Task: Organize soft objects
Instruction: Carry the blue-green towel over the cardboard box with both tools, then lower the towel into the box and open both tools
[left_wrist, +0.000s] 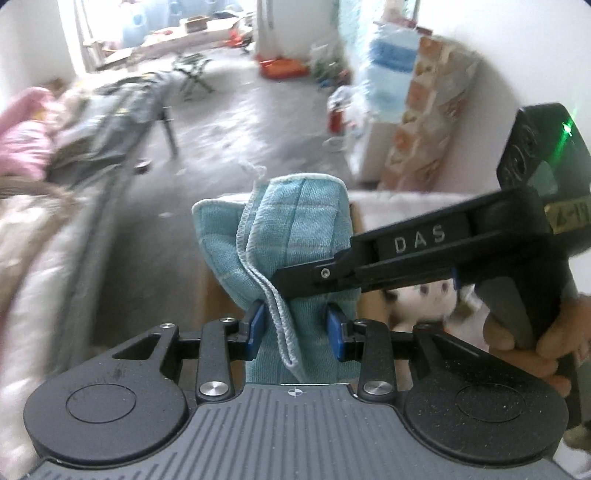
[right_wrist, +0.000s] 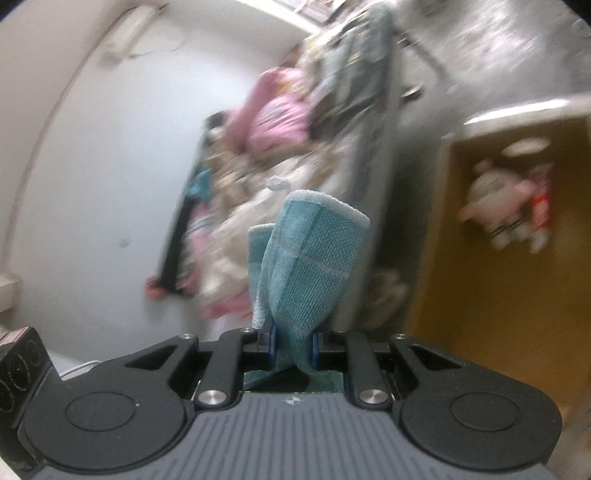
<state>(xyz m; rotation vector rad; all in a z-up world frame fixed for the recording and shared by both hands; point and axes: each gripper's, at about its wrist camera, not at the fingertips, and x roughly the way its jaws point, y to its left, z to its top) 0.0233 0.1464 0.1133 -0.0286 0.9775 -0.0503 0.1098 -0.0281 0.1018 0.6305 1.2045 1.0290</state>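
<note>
Left wrist view: a grey concrete floor runs away toward 12 o'clock, blurred, with a folding stool near 11 o'clock and an orange tray at 12. A pink bundle lies on heaped bedding at 9 o'clock. At 2 o'clock stands a tall patterned stack against a white wall. A cardboard box sits behind the cloth, and a white plush toy shows inside it at 4 o'clock. The right gripper crosses in from 3 o'clock, held by a hand, and its dark fingers cover part of the cloth's right side. The blue cloth stands upright in the middle, folded, light teal with pale check lines and a white stitched hem; a thin loop sticks up at its top. The left gripper is narrowly parted, its blue pads pressing the cloth's lower part from both sides.

Right wrist view: everything behind is smeared. A white wall fills 9 to 11 o'clock; a pink garment sits on a cluttered heap at 12. At 3 o'clock the box is open with the plush lying inside. The cloth rises at centre, bunched into a fan, its weave coarse. The right gripper is nearly closed, pinching the cloth's lower end between its pads
</note>
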